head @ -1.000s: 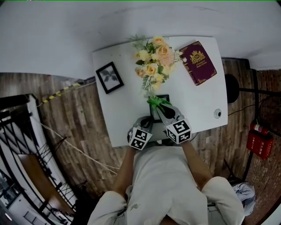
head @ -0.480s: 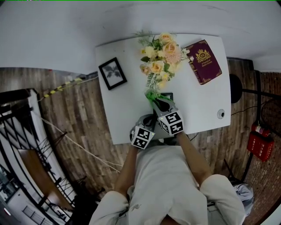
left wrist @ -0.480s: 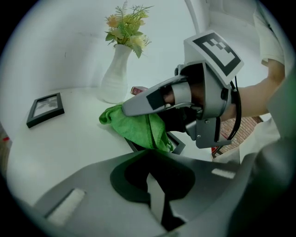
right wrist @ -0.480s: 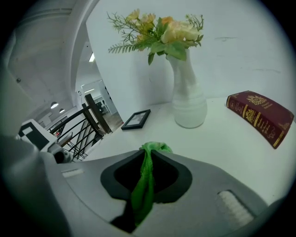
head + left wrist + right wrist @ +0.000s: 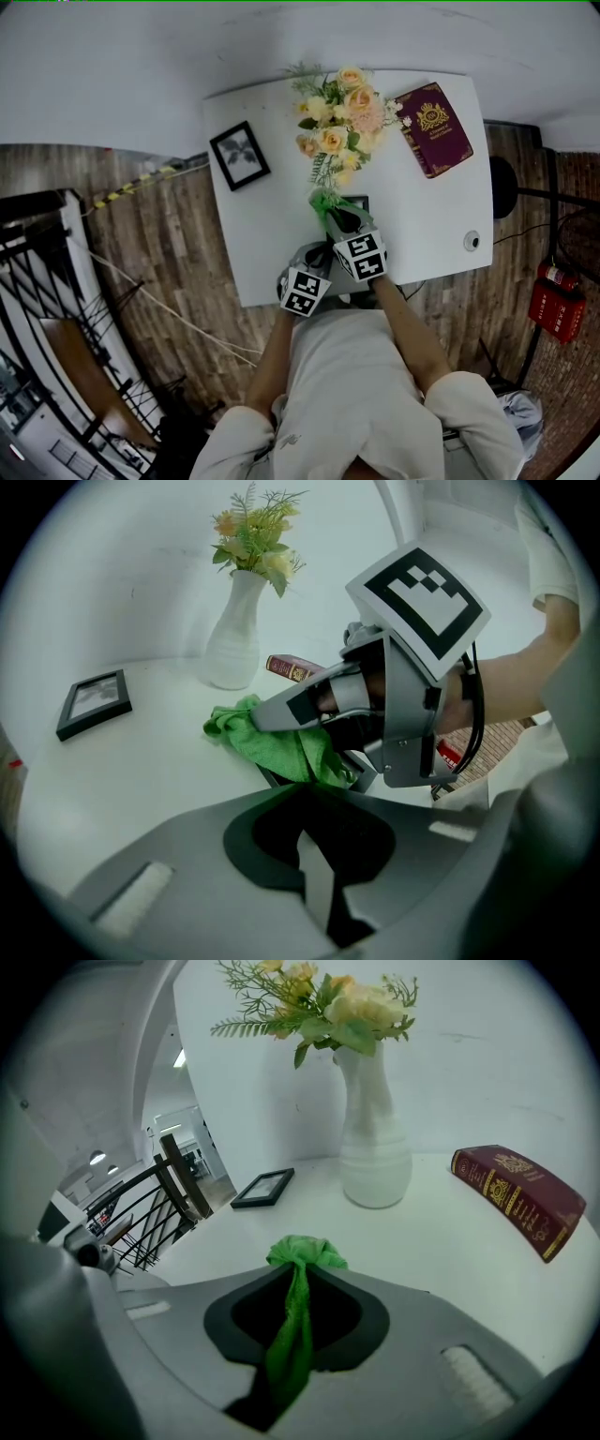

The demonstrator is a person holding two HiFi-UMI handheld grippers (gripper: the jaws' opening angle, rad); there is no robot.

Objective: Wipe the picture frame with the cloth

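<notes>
While left gripper (image 5: pixel 309 803) clamps picture frame (image 5: pixel 355 202), right gripper (image 5: pixel 299 1277) — clenching cloth (image 5: pixel 272 742) — has slid forward.

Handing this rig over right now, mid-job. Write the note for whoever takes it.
Right gripper: shut on the green cloth, whose bunched end rests on the picture frame by the near edge of the table.
Left gripper: jaws together, apparently pinching that frame's near edge to steady it.
Second black frame: lying at the table's left, not gripped.
Done: cloth is on the frame; how much is wiped cannot be told.
Left: finish wiping, release the frame, put the cloth down.
</notes>
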